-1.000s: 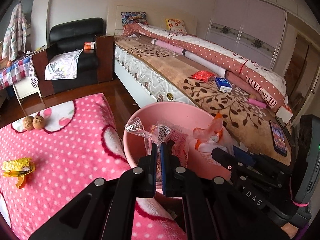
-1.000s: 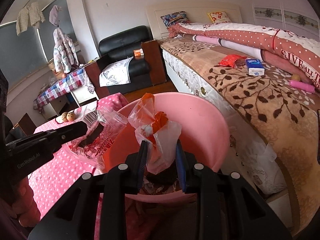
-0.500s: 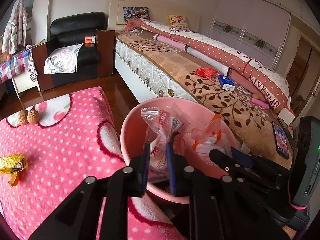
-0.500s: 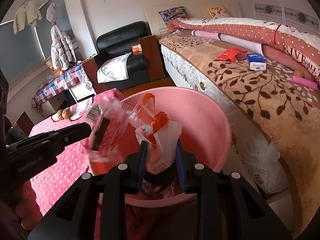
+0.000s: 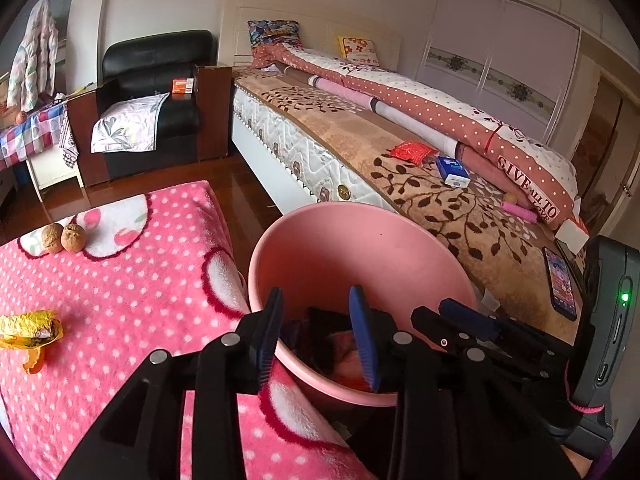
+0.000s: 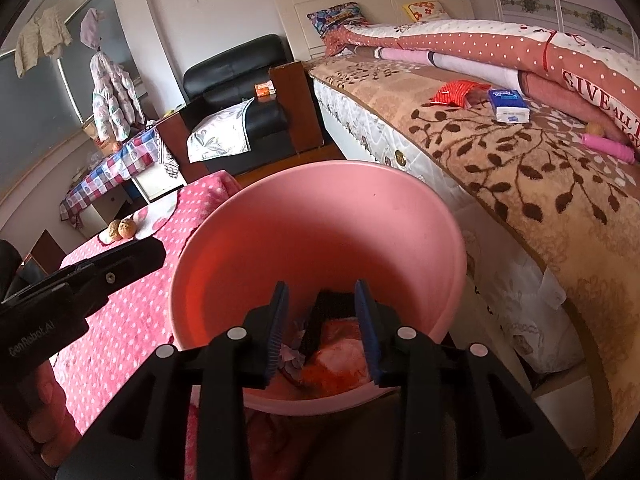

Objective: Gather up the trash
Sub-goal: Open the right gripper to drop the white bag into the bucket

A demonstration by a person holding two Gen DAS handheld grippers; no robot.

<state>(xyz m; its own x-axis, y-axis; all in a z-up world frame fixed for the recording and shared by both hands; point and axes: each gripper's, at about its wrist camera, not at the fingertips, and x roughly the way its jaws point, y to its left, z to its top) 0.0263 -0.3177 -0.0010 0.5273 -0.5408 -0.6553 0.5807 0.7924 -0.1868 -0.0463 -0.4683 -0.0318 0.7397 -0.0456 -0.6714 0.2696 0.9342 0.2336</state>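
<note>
Both tongs (image 5: pixel 316 308) (image 6: pixel 322 300) gape empty over the pink bin (image 6: pixel 320 208); only left view shows gold wrapper (image 5: pixel 28 328).

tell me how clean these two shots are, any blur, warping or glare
Left wrist view: sharp, heavy fisheye bending the bed, dark corner vignette, soft daylight, faint sheen on the gold wrapper. Right wrist view: equally sharp and warped, a warm orange glow inside the pink bucket, no harsh glare.

Crumpled orange-and-white trash (image 6: pixel 340 364) is seen lying in the pink bin (image 6: pixel 320 208), just below the parted right gripper (image 6: pixel 322 320).
</note>
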